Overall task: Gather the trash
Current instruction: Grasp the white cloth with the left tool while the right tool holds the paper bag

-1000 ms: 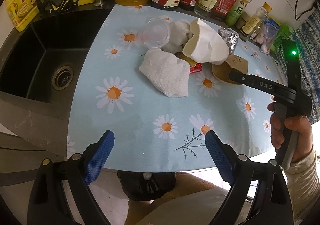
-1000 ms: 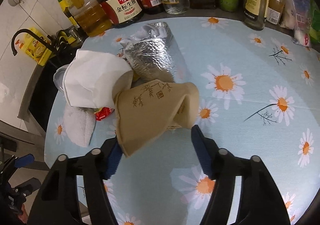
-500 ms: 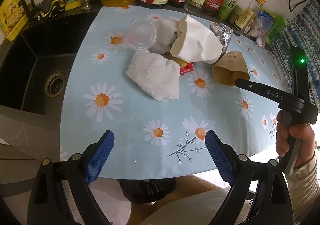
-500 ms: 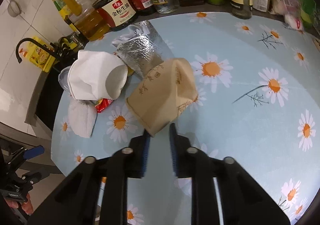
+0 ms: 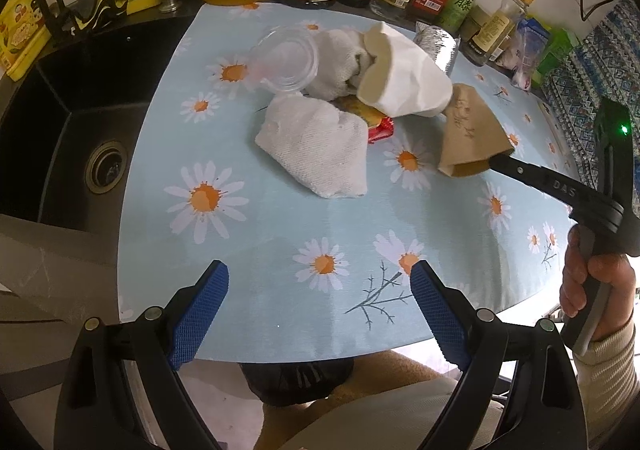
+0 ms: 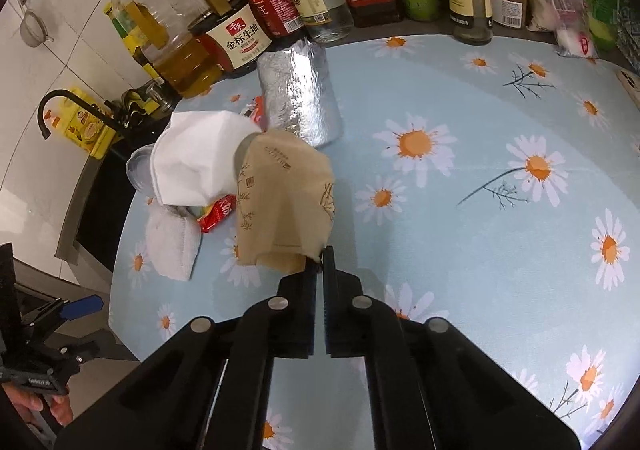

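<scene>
On the daisy tablecloth (image 5: pixel 224 242) mid-table sits the trash pile: clear plastic cup (image 5: pixel 286 59) on its side, nothing visible inside; white paper cup (image 5: pixel 404 85) crushed, mouth facing near-left, contents not visible; brown paper cup (image 6: pixel 282 197) flattened at the pile's right edge, touching the white one. White cloth (image 5: pixel 320 143) near-left of the pile, red wrapper (image 5: pixel 380 128) peeking from under it, foil bag (image 6: pixel 298 97) on the far side. Right gripper (image 6: pixel 320 262) is clenched on the brown cup's near rim; a second ago its jaws were spread around the cup. Left gripper (image 5: pixel 320 306) hangs wide apart over the near table edge, grasping nothing, unchanged. Sink (image 5: pixel 72 129) at left.
</scene>
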The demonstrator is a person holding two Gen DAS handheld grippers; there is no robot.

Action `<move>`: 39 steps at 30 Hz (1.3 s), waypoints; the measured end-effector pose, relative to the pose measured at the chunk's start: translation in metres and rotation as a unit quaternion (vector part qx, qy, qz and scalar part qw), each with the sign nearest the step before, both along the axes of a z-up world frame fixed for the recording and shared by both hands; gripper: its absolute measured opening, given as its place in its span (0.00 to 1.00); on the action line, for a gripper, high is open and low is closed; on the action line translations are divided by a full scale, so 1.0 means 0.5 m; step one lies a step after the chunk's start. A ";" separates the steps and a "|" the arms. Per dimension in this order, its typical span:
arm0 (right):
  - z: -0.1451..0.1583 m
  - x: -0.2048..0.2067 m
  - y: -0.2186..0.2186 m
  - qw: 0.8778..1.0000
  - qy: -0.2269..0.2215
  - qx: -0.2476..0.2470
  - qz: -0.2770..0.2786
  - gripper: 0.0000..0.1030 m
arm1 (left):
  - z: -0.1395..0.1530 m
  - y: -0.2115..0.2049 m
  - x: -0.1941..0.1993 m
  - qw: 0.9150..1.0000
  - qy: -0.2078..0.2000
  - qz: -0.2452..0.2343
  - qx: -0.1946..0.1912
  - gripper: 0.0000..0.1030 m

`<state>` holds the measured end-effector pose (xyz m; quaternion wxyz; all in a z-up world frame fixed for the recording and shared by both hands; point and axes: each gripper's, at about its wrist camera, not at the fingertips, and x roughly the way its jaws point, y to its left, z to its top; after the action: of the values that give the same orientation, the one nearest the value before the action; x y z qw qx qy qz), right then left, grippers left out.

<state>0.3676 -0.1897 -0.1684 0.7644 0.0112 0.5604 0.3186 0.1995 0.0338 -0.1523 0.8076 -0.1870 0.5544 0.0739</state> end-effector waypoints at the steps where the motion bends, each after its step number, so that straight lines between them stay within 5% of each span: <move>1: 0.003 -0.003 -0.007 1.000 -0.001 0.000 -0.006 0.04 | -0.001 0.002 0.002 1.000 0.001 -0.001 0.000 0.87; 14: 0.040 -0.049 -0.087 0.998 -0.004 0.009 -0.057 0.04 | -0.005 -0.007 0.065 0.998 -0.002 -0.055 0.020 0.87; 33: 0.052 -0.091 -0.188 0.993 -0.006 0.023 -0.117 0.04 | -0.046 0.034 0.186 0.996 0.002 -0.064 0.058 0.85; 39: 0.046 -0.073 -0.183 0.993 -0.002 0.028 -0.112 0.04 | -0.063 0.040 0.201 0.996 0.010 -0.062 0.055 0.72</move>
<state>0.3312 -0.2812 -0.1454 0.7961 0.0947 0.5446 0.2464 0.3002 0.0536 -0.1840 0.8142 -0.1066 0.5680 0.0555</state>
